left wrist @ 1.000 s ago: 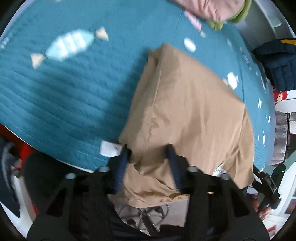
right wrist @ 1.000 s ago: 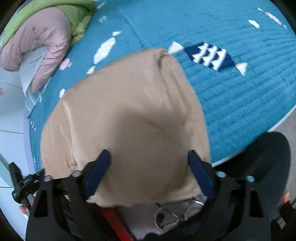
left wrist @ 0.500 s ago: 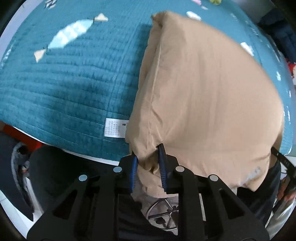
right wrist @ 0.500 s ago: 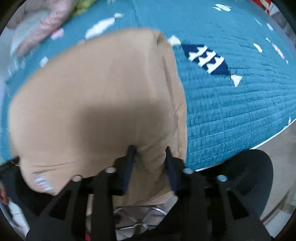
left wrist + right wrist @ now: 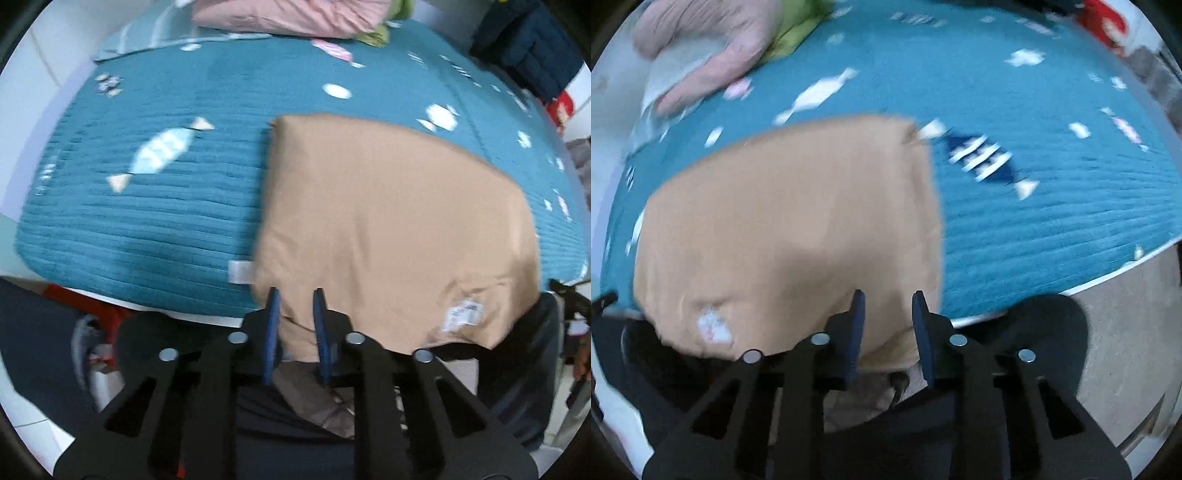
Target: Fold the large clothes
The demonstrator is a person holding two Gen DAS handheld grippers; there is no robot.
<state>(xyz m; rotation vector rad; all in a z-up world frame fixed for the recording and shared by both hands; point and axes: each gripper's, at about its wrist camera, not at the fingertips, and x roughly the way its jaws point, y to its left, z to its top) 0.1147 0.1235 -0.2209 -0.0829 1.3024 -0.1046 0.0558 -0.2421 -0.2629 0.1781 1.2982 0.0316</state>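
Both wrist views look down and forward from just off the near edge of the teal bedspread (image 5: 155, 229) (image 5: 1052, 221), close above it, sharing the tan garment (image 5: 388, 221) (image 5: 794, 221) from opposite sides.

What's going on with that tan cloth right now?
Left gripper and right gripper each shut on tan garment, near edge. Far part rests on teal quilt. Nothing in the way.
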